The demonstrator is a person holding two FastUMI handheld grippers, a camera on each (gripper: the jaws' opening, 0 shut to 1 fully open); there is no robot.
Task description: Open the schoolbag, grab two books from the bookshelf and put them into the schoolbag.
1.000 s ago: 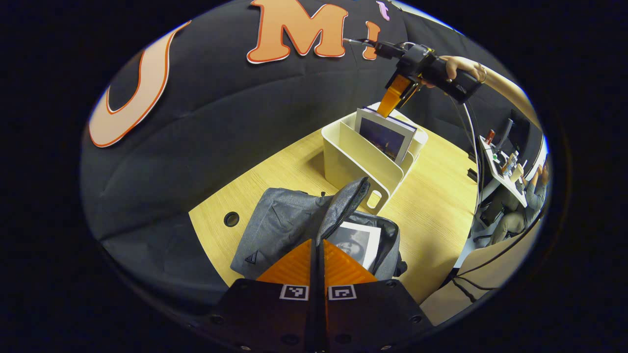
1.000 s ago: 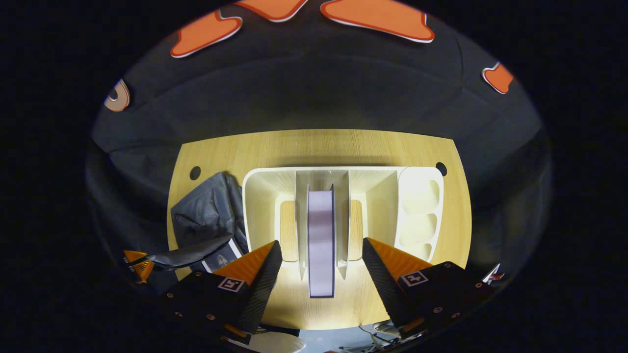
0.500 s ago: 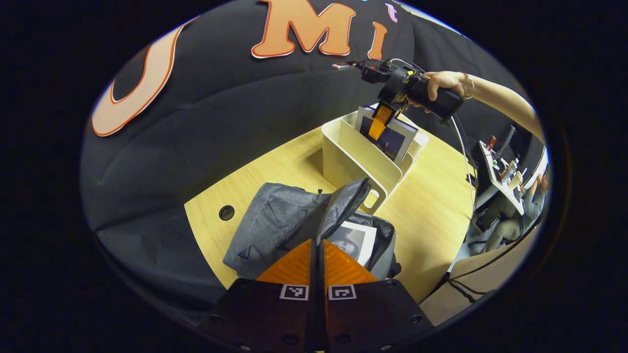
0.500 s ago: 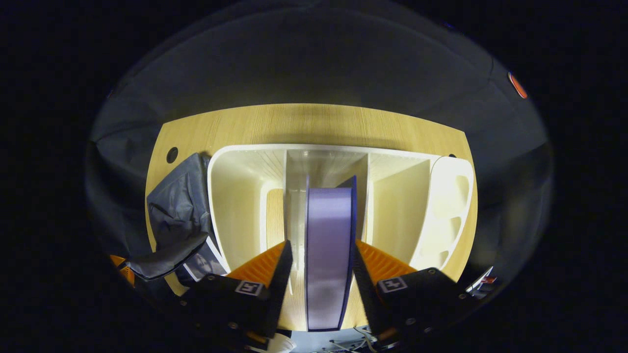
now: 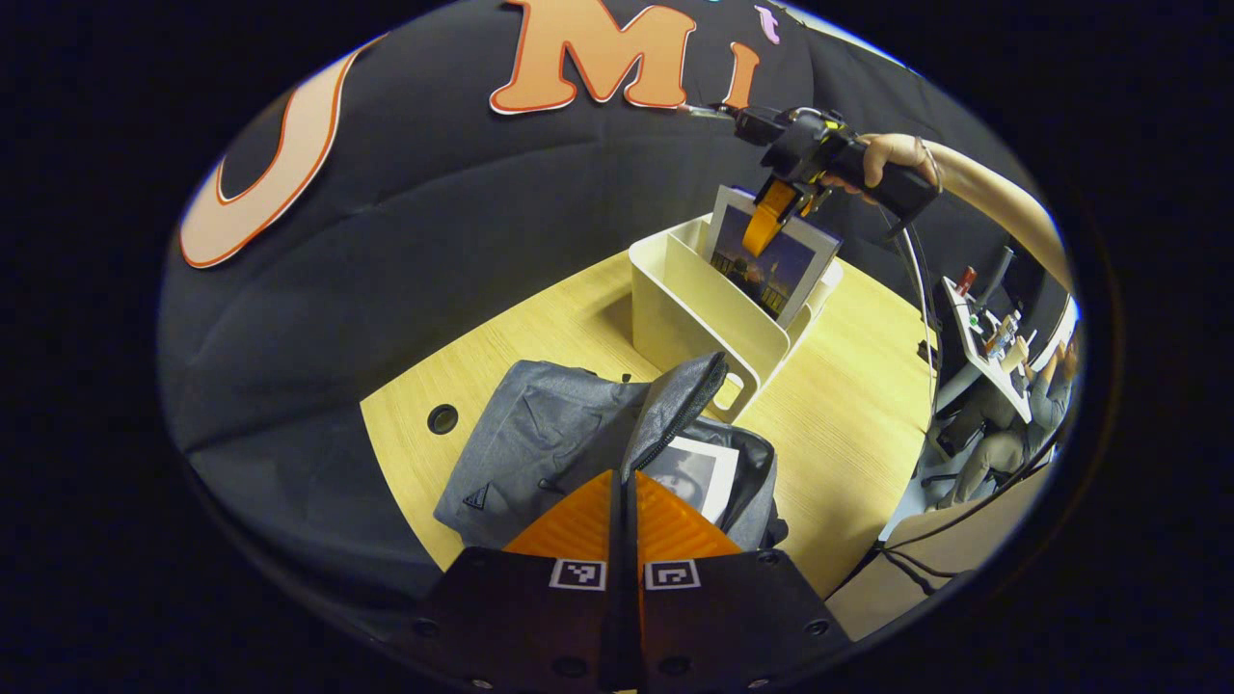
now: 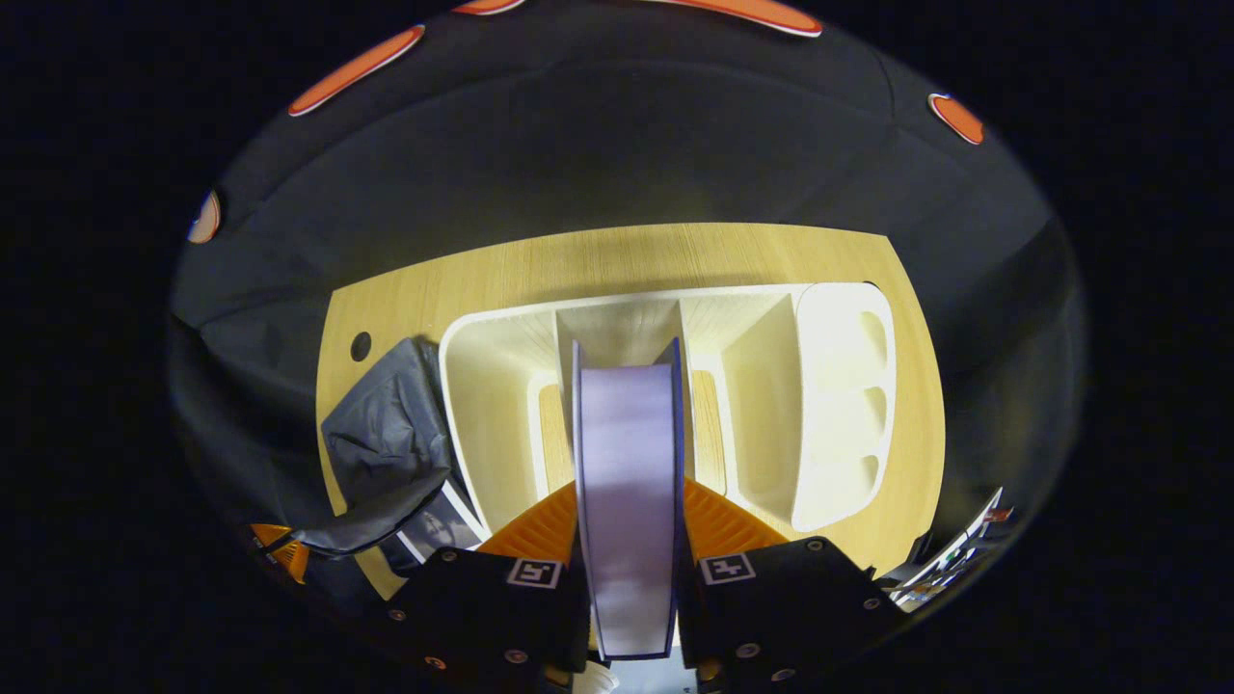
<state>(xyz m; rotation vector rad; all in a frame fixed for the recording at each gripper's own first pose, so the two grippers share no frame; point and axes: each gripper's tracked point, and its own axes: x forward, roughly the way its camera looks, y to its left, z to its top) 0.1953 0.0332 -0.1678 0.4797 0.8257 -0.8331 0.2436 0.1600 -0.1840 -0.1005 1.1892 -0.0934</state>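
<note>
The grey schoolbag (image 5: pixel 540 443) lies open on the wooden table (image 5: pixel 848 405), with one book (image 5: pixel 702 472) inside it. My left gripper (image 5: pixel 622 477) is shut on the bag's zippered flap (image 5: pixel 680 400) and holds it up. Behind the bag stands the white bookshelf (image 5: pixel 689 308). Above it my right gripper (image 5: pixel 771 212) is shut on a purple-edged book (image 5: pixel 776 260), which is raised partly out of the middle slot. In the right gripper view that book's edge (image 6: pixel 627 453) sits between the fingers of my right gripper (image 6: pixel 629 511), over the bookshelf (image 6: pixel 829 386). The schoolbag (image 6: pixel 386 434) and left gripper (image 6: pixel 275 549) lie to the left.
A cable hole (image 5: pixel 442 418) sits in the table left of the bag. The table's right edge drops off toward a desk with a seated person (image 5: pixel 1022 405) far right. The shelf's right end has a pen-holder section (image 6: pixel 848 405).
My right gripper came down, its fingers closed on the book's two covers, and it has lifted the book partly out of the shelf. The left gripper and flap stayed put.
</note>
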